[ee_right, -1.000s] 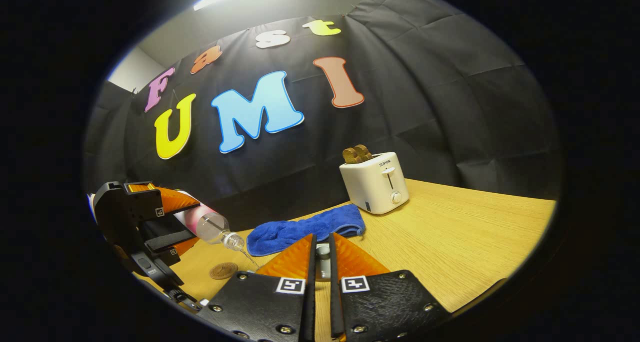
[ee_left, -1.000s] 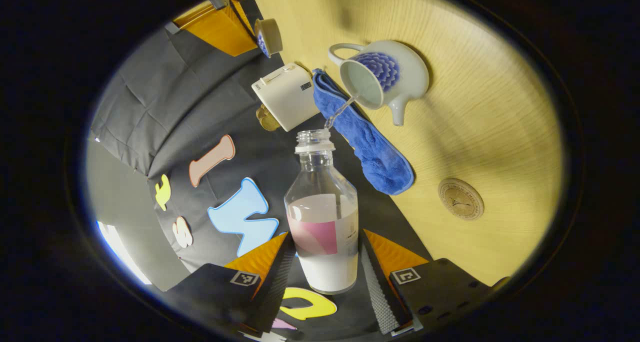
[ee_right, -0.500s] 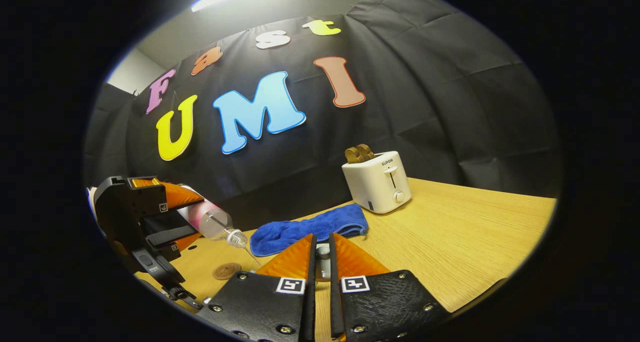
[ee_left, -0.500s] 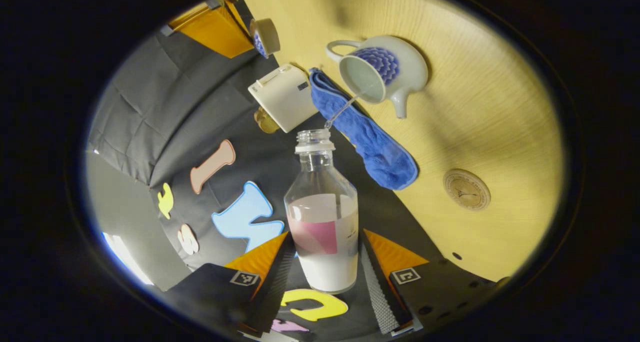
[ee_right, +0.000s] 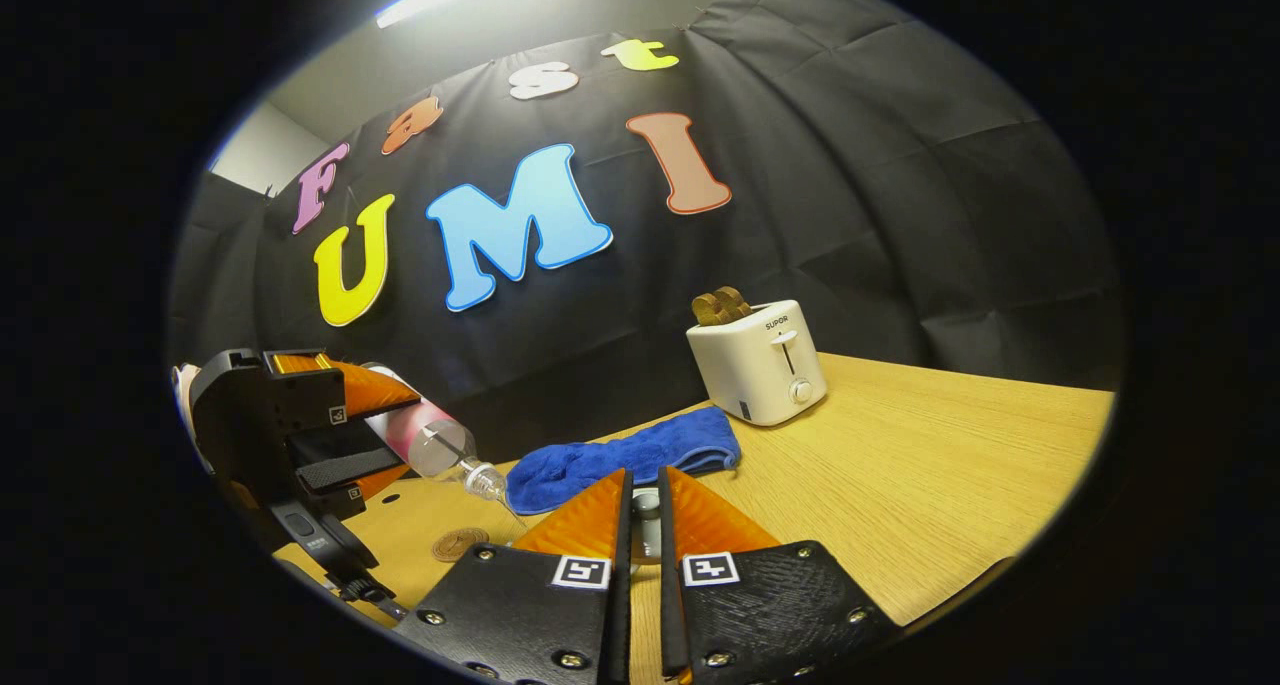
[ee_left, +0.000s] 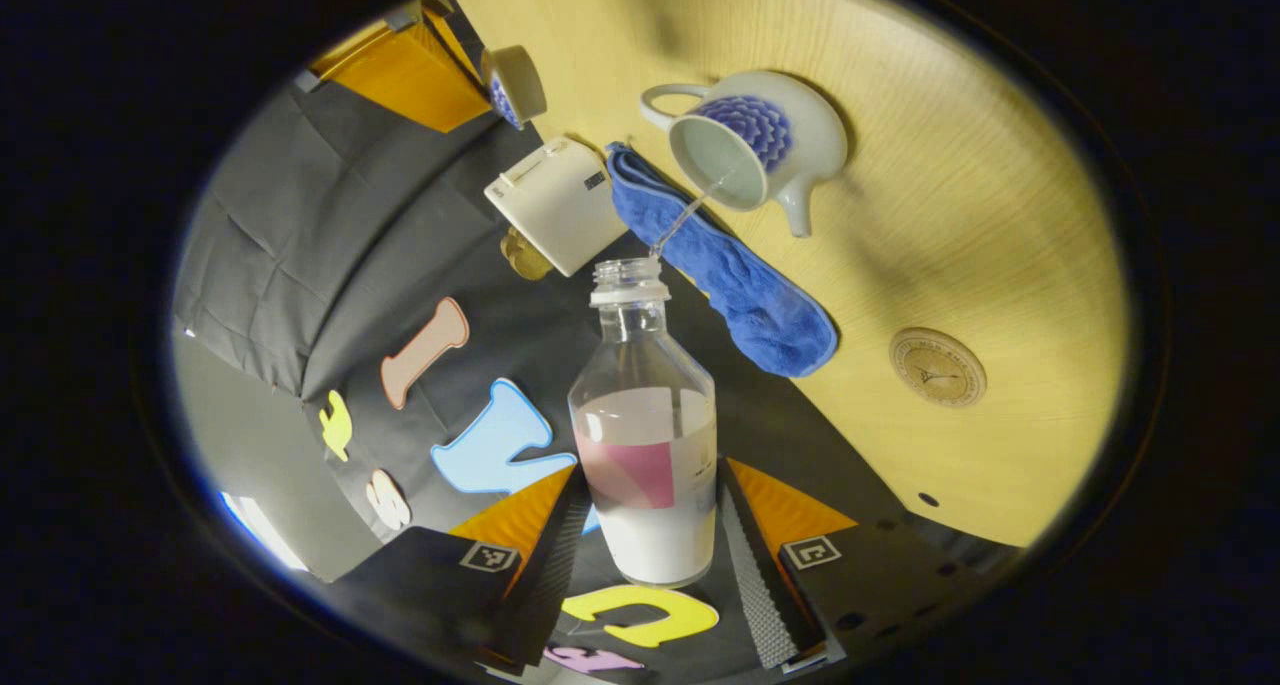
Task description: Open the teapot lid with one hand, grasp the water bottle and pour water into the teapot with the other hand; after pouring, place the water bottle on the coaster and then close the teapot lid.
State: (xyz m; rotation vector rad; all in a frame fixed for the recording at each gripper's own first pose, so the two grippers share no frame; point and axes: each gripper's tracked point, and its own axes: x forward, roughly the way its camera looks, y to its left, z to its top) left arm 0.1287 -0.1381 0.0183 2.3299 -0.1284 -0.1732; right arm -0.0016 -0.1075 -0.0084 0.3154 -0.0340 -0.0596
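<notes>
The left hand-held gripper (ee_left: 648,525) is clamping the water bottle (ee_left: 647,435) by its labelled body, one finger pressing on each side, and is holding it tipped with the open mouth toward the teapot (ee_left: 752,147). A thin stream of water is running from the bottle mouth into the teapot's open top, as it was a second ago; over that second the teapot, the blue cloth (ee_left: 725,265) and the coaster (ee_left: 937,366) are drifting slightly in the left gripper view, which suggests the hand is adjusting its tilt while the pour goes on. In the right gripper view the bottle is sitting a little higher than before.

The right hand-held gripper (ee_right: 640,520) is pinched almost fully together on the lid (ee_left: 512,83), which it is holding up and away from the teapot, near the toaster (ee_right: 758,361).

The pouring step therefore appears to be continuing rather than finishing. The coaster is lying bare on the bench (ee_left: 990,195), apart from the teapot, waiting for the bottle; setting the bottle there and closing the lid are not yet done.
</notes>
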